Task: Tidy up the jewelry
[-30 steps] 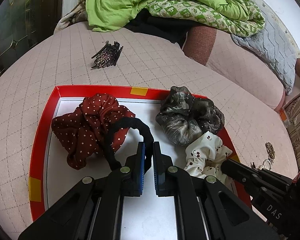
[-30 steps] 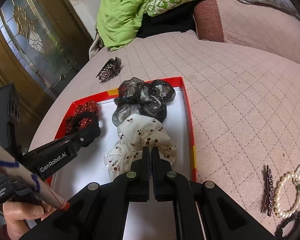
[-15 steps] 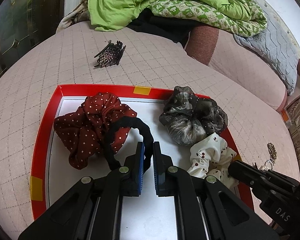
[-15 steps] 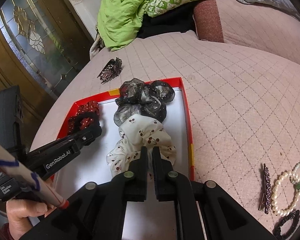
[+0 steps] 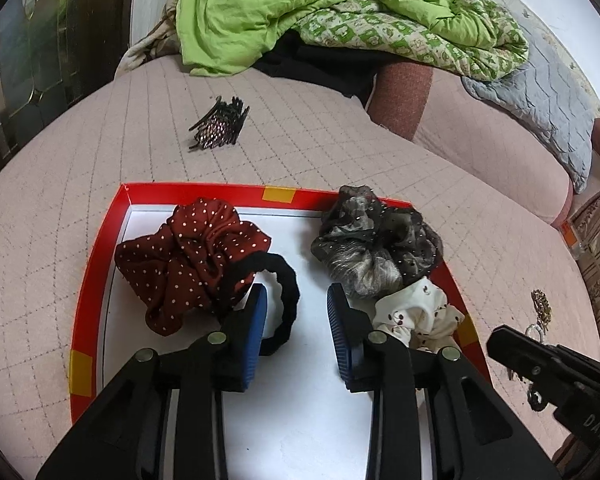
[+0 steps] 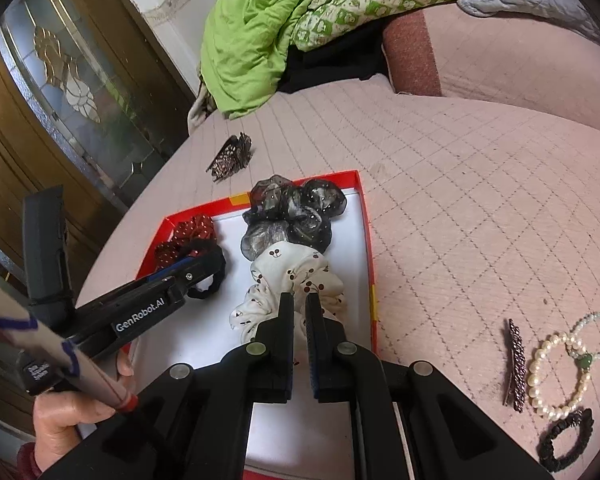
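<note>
A red-rimmed tray (image 5: 96, 264) with a white floor lies on the pink quilted bed and also shows in the right wrist view (image 6: 367, 248). In it lie a red polka-dot scrunchie (image 5: 188, 256), a black hair tie (image 5: 280, 300), a grey sheer scrunchie (image 5: 372, 244) and a white cherry-print scrunchie (image 5: 416, 316). My left gripper (image 5: 296, 320) is open over the tray, the black hair tie lying loose between its fingers. My right gripper (image 6: 299, 312) has its jaws slightly apart at the white cherry-print scrunchie (image 6: 292, 276), a narrow gap between them.
A dark rhinestone hair claw (image 5: 220, 126) lies on the bed beyond the tray. Right of the tray lie a rhinestone barrette (image 6: 515, 364), a pearl bracelet (image 6: 556, 376), a bead bracelet (image 6: 592, 332) and a black hair tie (image 6: 566, 440). A green quilt (image 5: 320, 12) is heaped at the back.
My left gripper has opened and let go of the black hair tie, which now lies in the tray. My right gripper's jaws have parted slightly at the white scrunchie.
</note>
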